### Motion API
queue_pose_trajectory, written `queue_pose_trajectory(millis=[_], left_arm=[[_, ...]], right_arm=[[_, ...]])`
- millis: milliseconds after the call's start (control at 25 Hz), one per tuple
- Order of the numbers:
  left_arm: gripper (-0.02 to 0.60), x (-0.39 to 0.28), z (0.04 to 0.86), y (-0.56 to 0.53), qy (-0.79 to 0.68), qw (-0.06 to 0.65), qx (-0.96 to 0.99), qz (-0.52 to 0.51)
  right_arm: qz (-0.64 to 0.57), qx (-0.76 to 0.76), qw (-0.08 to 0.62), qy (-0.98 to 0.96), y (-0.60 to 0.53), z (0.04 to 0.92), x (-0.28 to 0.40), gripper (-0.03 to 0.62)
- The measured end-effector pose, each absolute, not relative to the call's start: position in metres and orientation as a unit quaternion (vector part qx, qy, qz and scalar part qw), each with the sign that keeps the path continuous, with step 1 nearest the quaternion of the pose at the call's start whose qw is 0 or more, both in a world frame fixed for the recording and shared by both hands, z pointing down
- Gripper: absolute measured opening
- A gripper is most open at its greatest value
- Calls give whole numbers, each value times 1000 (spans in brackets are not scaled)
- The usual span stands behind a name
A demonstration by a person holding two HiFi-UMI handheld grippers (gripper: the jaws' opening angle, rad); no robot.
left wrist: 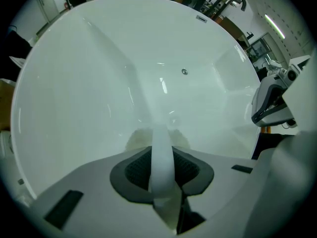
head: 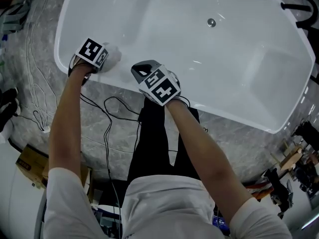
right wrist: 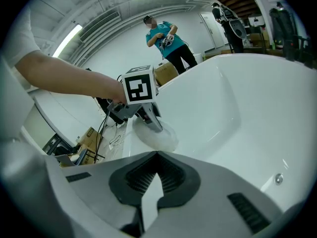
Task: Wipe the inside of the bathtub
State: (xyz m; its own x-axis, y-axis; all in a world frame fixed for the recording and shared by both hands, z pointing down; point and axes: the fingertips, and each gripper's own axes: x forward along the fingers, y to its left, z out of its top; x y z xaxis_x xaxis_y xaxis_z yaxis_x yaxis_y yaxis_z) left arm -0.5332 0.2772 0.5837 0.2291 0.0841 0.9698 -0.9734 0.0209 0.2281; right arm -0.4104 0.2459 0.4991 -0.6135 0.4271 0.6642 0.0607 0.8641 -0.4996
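The white bathtub (head: 164, 14) fills the upper head view, its drain (head: 211, 22) near the far wall. My left gripper (head: 106, 59) is at the tub's near-left rim, shut on a white cloth (head: 113, 55) pressed against the inner wall. In the left gripper view the cloth (left wrist: 161, 148) runs as a strip between the shut jaws of that gripper (left wrist: 161, 155), bunched on the tub wall beyond. My right gripper (head: 143, 71) hovers over the near rim just right of it, jaws closed on nothing (right wrist: 158, 156). The right gripper view shows the left gripper (right wrist: 144, 117) and cloth (right wrist: 159, 136).
A black faucet (head: 295, 2) stands at the tub's far right end. Cables (head: 107, 118) trail over the marble floor beside my legs. A cardboard box (head: 29, 164) lies at lower left. A person in a teal shirt (right wrist: 166, 39) stands beyond the tub.
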Motion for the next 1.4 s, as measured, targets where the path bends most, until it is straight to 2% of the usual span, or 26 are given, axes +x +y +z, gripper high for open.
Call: queue_pose_trajectory(millis=[800, 1400], left_arm=[[97, -401, 583, 225, -389, 566, 559, 465], [97, -315, 575, 191, -354, 571, 580, 460]], right_arm=[[239, -66, 424, -871, 183, 509, -281, 20], [254, -26, 416, -873, 157, 501, -219, 18]])
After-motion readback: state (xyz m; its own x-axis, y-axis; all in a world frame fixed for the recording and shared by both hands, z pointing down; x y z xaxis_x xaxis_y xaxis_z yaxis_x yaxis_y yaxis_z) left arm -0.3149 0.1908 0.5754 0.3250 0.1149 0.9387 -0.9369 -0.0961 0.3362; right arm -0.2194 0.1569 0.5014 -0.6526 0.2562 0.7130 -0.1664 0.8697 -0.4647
